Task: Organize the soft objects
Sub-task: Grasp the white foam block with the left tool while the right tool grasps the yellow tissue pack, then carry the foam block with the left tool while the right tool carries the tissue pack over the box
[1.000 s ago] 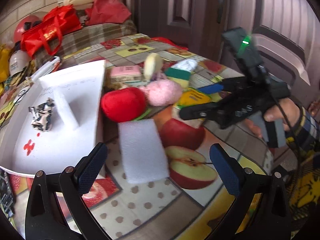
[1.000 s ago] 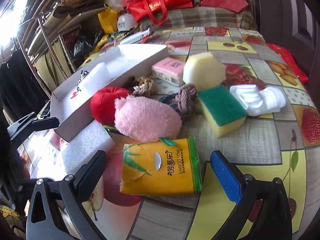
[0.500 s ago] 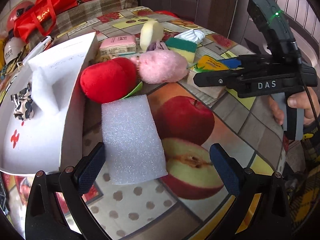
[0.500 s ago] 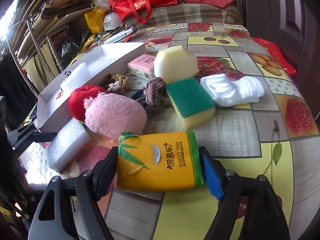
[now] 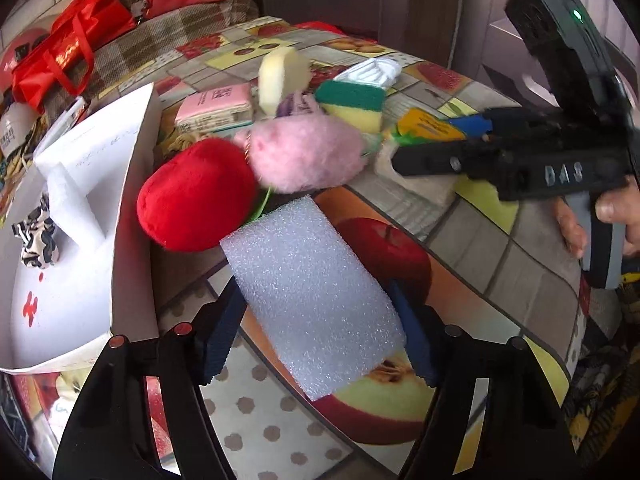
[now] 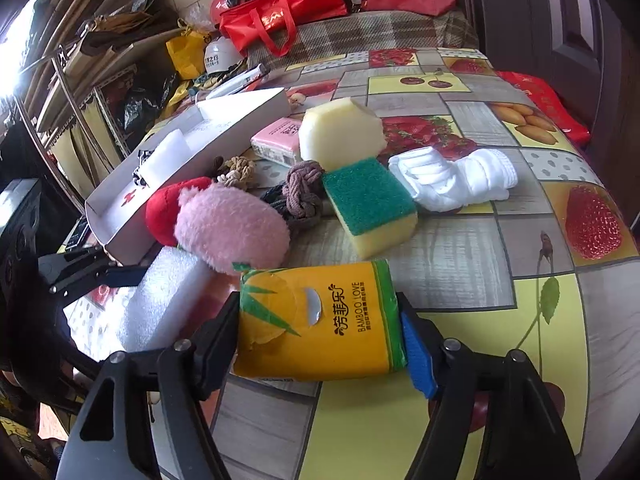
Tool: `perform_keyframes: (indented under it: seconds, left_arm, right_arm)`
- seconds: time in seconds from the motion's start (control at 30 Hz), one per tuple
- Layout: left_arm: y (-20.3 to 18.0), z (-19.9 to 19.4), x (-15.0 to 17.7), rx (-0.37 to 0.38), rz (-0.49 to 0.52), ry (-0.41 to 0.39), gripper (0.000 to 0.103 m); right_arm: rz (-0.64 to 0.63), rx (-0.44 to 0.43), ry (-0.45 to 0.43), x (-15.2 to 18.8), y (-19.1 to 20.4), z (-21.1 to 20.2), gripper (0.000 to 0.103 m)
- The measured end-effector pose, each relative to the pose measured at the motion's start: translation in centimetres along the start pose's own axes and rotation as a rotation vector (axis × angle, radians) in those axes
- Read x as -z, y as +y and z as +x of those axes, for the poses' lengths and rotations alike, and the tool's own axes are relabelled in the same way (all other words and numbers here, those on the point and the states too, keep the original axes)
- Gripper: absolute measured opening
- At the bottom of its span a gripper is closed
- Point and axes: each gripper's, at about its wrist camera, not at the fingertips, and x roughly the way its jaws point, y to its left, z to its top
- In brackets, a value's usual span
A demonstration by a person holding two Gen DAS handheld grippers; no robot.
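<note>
My left gripper (image 5: 316,336) is shut on a white foam block (image 5: 312,296), which also shows in the right wrist view (image 6: 160,304). My right gripper (image 6: 320,344) is shut on a yellow tissue pack (image 6: 320,320), lifted slightly off the table; in the left wrist view it holds the pack (image 5: 424,126) at the right. A red plush (image 5: 196,196) and a pink plush (image 5: 304,152) lie just beyond the foam. A white box (image 5: 132,200) stands at the left with a white foam piece and a patterned cloth (image 5: 36,236) inside.
Behind the plushes lie a green-yellow sponge (image 6: 372,204), a pale yellow sponge (image 6: 340,132), a pink tissue pack (image 6: 280,140), white socks (image 6: 452,180) and knotted ropes (image 6: 300,192). Red bags (image 6: 280,12) and shelves (image 6: 72,92) crowd the far side.
My left gripper moved forward and closed on the white foam block. My right gripper closed fully on the yellow tissue pack and raised it a little.
</note>
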Motion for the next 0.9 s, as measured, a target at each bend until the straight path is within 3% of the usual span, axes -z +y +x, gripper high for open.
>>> perform_keyframes:
  seconds: [0.1,0.2,0.37,0.47,0.6,0.9]
  left_arm:
    - [-1.1,-2.5,0.2,-0.013,0.051,-0.112,0.072]
    - [-0.4,-5.3,0.1,-0.068,0.033,-0.264,0.072]
    - [4.7,-9.0,1.2,-0.282,-0.118,-0.558,0.072]
    - [7.5,-8.8,2.4,-0.423,-0.186,-0.574,0.072]
    - [11.2,-8.9,3.3,-0.424,-0.329,-0.572,0.072]
    - [16.2,-9.0,4.9,-0.559,-0.436,-0.584,0.072]
  right_arm:
    - [0.021,-0.004,-0.054,0.1,-0.4,-1.1,0.072]
    - [0.016,0.019,-0.182,0.0,-0.2,-3.5,0.072]
    - [0.044,0.035,-0.477,-0.6,0.3,-7.7,0.072]
    - [0.020,0.076,-0.577,-0.4,1.4,-7.9,0.072]
    - [-0.010,0.141,-0.584,-0.4,2.7,-6.6,0.072]
    - [0.022,0.114,-0.617,-2.3,4.0,-5.0,0.072]
